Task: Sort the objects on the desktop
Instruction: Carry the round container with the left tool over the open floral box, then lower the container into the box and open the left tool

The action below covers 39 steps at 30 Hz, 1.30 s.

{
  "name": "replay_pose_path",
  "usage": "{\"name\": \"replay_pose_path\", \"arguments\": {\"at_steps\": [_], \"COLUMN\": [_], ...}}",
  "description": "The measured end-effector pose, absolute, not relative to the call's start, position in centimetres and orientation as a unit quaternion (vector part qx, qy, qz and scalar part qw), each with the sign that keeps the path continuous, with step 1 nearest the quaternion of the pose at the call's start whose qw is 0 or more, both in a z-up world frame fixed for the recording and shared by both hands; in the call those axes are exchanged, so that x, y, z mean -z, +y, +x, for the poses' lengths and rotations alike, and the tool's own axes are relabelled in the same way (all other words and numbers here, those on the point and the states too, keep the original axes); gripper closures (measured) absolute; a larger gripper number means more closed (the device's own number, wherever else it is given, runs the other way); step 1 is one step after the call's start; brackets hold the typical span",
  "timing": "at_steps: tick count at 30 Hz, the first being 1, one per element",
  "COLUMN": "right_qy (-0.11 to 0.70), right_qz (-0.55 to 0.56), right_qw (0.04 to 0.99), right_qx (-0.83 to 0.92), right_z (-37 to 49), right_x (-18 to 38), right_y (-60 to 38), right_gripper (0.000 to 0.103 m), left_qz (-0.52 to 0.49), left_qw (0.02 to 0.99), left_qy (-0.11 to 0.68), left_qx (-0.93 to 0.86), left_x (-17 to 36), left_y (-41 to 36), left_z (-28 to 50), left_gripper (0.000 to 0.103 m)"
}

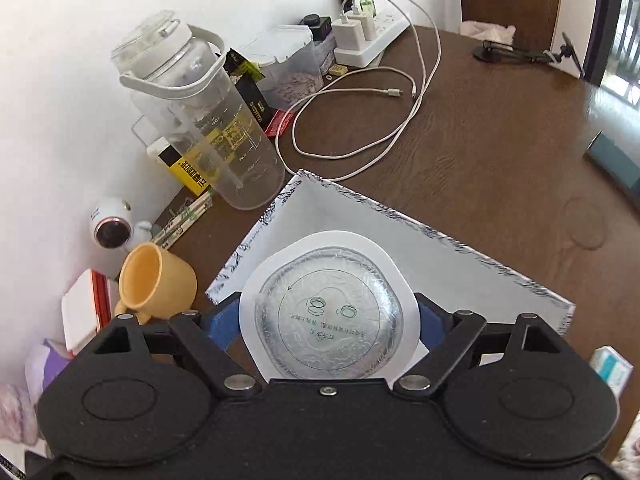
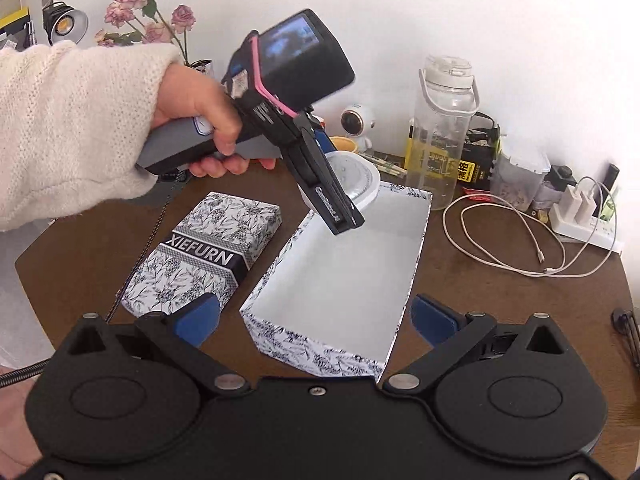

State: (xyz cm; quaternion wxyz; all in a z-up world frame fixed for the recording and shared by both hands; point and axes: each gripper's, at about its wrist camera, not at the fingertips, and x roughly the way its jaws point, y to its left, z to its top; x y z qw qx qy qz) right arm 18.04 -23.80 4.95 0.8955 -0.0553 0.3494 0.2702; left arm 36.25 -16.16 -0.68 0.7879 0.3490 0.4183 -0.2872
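Left wrist view: my left gripper (image 1: 329,322) clamps the round sealed pack (image 1: 329,316) above the open box's (image 2: 340,276) 12 o'clock end; I'd centre it before letting go. My right gripper (image 2: 316,318) hangs open, empty.

The open box (image 2: 340,280) lies mid-table (image 2: 500,300), its lid (image 2: 208,248) just beside it on the left. Behind the box, along the wall edge, stands the water bottle (image 2: 442,132); the cable (image 2: 520,232) coils right of it.
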Motion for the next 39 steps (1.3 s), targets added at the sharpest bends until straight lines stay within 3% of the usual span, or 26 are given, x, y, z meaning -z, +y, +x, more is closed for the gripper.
{"name": "replay_pose_path", "arguments": {"at_steps": [8, 17, 39], "right_qy": [0.383, 0.404, 0.423], "right_qz": [-0.019, 0.002, 0.012], "right_qw": [0.884, 0.877, 0.873], "right_qx": [-0.268, -0.26, -0.244], "right_z": [24.5, 26.5, 26.8], "right_x": [-2.4, -0.8, 1.0], "right_y": [-23.1, -22.4, -22.6], "right_gripper": [0.0, 0.0, 0.0], "left_qz": [0.347, 0.344, 0.306], "left_qw": [0.749, 0.751, 0.783], "left_qy": [0.478, 0.5, 0.502], "left_qx": [0.299, 0.259, 0.205], "left_x": [8.9, 12.8, 12.2], "left_y": [-17.7, -19.0, -17.2], "left_z": [43.4, 44.9, 44.1], "left_gripper": [0.018, 0.018, 0.015]}}
